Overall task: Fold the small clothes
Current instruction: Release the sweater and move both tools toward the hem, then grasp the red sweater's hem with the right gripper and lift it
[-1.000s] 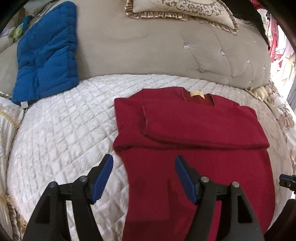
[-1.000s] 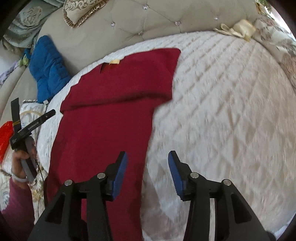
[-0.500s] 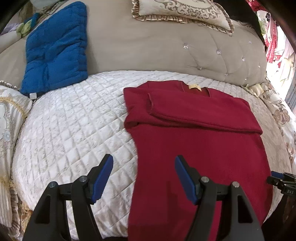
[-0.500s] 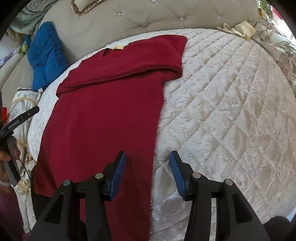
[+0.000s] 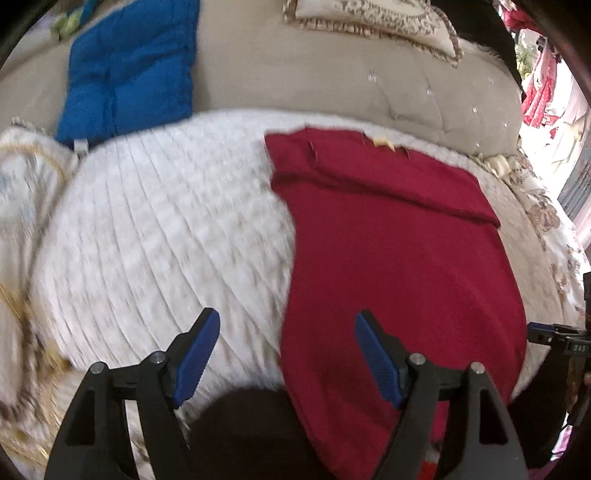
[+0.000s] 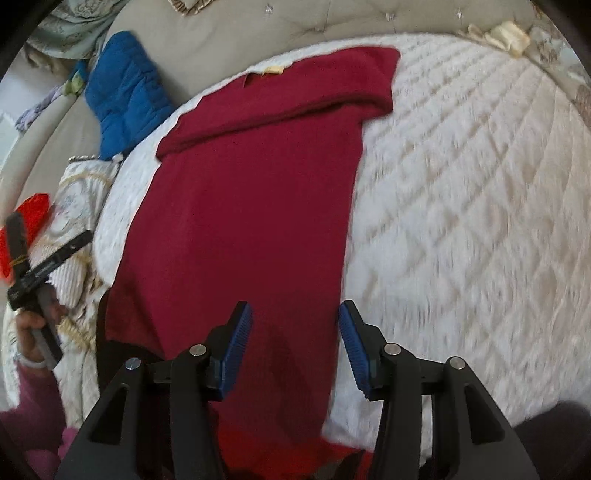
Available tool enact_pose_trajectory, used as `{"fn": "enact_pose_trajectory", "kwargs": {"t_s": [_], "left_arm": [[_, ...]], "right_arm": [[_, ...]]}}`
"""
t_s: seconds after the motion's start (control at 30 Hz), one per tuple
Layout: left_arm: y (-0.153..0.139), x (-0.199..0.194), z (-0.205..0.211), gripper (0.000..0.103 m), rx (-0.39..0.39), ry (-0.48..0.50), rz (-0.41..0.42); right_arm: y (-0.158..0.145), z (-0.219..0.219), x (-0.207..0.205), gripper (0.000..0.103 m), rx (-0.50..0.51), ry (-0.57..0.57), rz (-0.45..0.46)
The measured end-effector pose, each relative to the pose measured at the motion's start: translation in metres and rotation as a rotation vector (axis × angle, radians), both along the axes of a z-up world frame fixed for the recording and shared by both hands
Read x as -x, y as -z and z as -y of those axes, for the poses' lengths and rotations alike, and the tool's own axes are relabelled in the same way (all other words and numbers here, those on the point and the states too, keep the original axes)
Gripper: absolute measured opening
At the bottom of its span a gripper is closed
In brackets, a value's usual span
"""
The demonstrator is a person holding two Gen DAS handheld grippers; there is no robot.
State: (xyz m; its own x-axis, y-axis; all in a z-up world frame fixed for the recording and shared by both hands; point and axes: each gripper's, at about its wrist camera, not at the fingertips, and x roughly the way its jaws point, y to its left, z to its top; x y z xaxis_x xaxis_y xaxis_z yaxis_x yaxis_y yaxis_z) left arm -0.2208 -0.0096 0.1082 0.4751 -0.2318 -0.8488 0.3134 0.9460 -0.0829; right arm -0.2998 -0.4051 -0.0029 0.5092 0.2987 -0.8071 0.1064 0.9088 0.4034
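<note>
A dark red sweater (image 5: 399, 251) (image 6: 251, 192) lies flat on the white quilted bed cover (image 5: 166, 236) (image 6: 461, 206), its sleeves folded across the chest and a yellow label at the collar. My left gripper (image 5: 288, 350) hovers above the sweater's lower left edge, its jaws opening, with nothing pressed between the blue pads (image 5: 195, 354). My right gripper (image 6: 291, 343) hangs open over the sweater's lower right edge, gripping nothing. The left tool (image 6: 40, 273) and the hand holding it show at the left of the right wrist view.
A blue padded cushion (image 5: 129, 70) (image 6: 125, 92) leans on the beige tufted headboard (image 5: 332, 85). A frilled patterned pillow (image 5: 373, 18) sits on top of it. Embroidered bedding (image 5: 22, 192) lies left, floral bedding (image 5: 539, 214) right. The bed's near edge is below both grippers.
Both grippers have drawn back toward the sweater's hem. The sweater has shifted right in the left wrist view and left in the right wrist view. The left jaws have widened slightly.
</note>
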Motion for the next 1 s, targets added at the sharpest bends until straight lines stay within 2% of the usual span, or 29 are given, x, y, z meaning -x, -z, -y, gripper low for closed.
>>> {"fn": "enact_pose_trajectory", "kwargs": {"t_s": [0.27,0.5,0.63,1.0], "left_arm": [[0.029,0.013,0.009,0.079,-0.021,0.007,-0.068],[0.042,0.010,0.015,0.079,-0.044,0.021,-0.097],[0.045,0.009,0.019,0.079,-0.071,0.036,-0.096],[0.051,0.005,0.020,0.079,-0.079,0.051,-0.108]], "right_arm": [[0.025,-0.012,0.038,0.030,-0.012,-0.074,-0.087],[0.055,-0.026,0.043,0.031,-0.059,-0.092,-0.144],[0.057,-0.034,0.041,0.036,-0.055,-0.118,-0.135],[0.056,-0.035,0.038,0.037,-0.070,-0.113,-0.157]]}}
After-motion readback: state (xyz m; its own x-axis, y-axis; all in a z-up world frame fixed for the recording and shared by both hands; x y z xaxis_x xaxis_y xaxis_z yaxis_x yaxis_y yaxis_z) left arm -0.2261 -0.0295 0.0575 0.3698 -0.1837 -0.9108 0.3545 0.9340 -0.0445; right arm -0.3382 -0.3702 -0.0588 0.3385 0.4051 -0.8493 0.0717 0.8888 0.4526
